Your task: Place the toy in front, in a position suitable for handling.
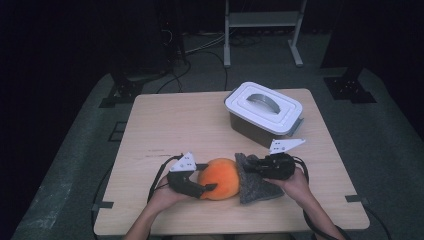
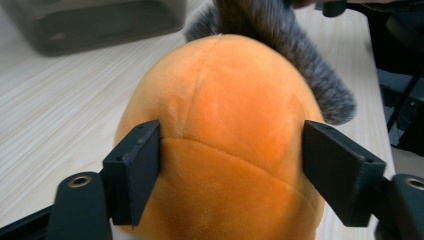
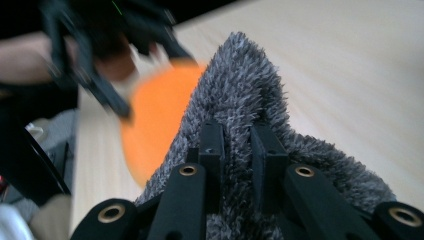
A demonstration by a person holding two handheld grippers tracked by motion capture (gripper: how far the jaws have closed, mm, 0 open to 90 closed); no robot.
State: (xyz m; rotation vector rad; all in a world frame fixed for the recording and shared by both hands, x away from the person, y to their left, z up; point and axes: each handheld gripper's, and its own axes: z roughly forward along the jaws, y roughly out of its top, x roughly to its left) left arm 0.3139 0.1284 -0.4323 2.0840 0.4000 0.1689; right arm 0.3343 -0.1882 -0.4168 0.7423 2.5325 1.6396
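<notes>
While the left gripper (image 2: 232, 175) has its jaws clamped on the orange plush ball (image 1: 218, 178) near the table's (image 1: 165, 125) front edge, the right gripper (image 3: 235, 150) pinches a fold of the grey fuzzy cloth (image 1: 252, 187) against the ball. Wiping seems underway; the lidded bin (image 1: 262, 114) sits closed behind.

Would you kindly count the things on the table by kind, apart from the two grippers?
Orange plush toy: 1
Grey fluffy cloth: 1
Lidded grey bin with white lid: 1
Total: 3
</notes>
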